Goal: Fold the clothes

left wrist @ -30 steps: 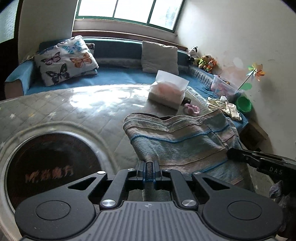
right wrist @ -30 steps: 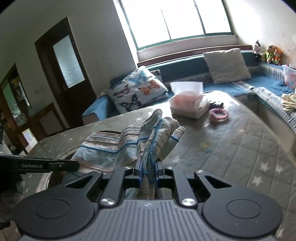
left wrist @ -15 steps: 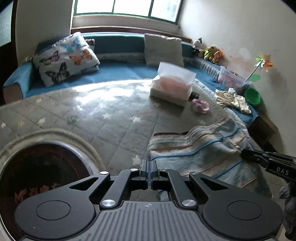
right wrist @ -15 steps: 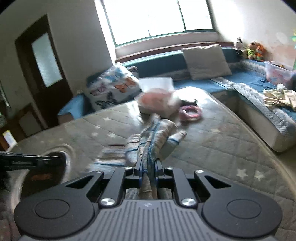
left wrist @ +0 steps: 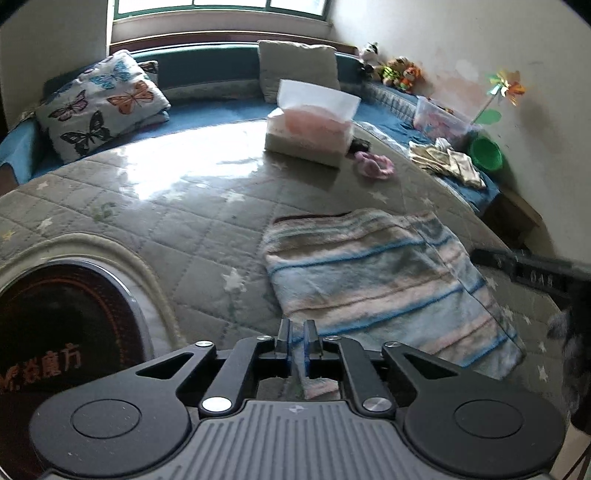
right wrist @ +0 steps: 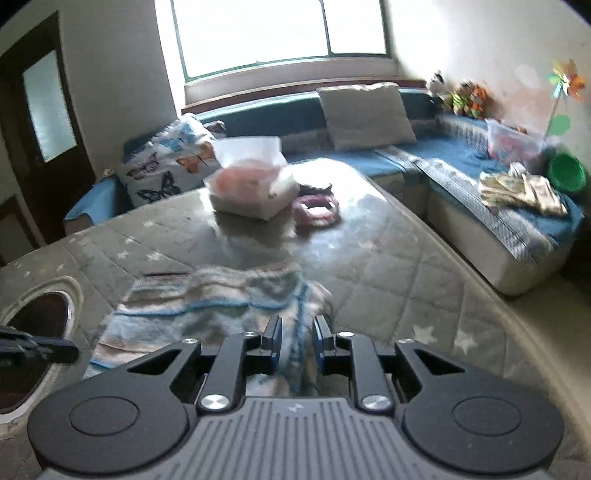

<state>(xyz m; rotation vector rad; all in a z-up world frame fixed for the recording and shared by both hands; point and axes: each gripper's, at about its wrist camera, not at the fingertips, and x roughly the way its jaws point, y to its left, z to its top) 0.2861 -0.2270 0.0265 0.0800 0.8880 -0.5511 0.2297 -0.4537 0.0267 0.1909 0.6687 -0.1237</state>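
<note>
1. Striped towel (left wrist: 380, 280), in blue, pink and grey bands, lies folded on the quilted star-patterned worktop (left wrist: 177, 206), close to its near edge and toward its right side.
2. Left gripper (left wrist: 297, 334) sits at the towel's near left corner; its fingers have just been opening and stand slightly apart, with a bit of the cloth between them (whether the pads still press on it I cannot tell).
3. Right gripper (right wrist: 295, 332) is at the towel's near right corner; its fingers have also just been opening, a visible gap either side of the bunched edge lying between them.
4. Toward the far edge of the worktop stand a tissue box (left wrist: 310, 125) and, just beside it, a pink ring-shaped item (left wrist: 373, 166).
5. A round dark opening with a metal rim (left wrist: 55, 325) is set into the worktop near its left edge, partly cut off by the frame.
6. Behind the worktop runs a blue corner bench with a butterfly cushion (left wrist: 99, 107), a plain grey cushion (left wrist: 295, 66), soft toys (left wrist: 399, 74), a clear plastic bin (left wrist: 439, 118), crumpled pale clothes (left wrist: 447, 162) and a green bowl (left wrist: 485, 153).
7. A pinwheel (left wrist: 504, 86) stands against the right wall; a bright window (right wrist: 280, 33) fills the far wall and a dark door (right wrist: 44, 122) stands on the left.
8. The right wrist view is blurred, so the towel's folds there are hard to make out.
</note>
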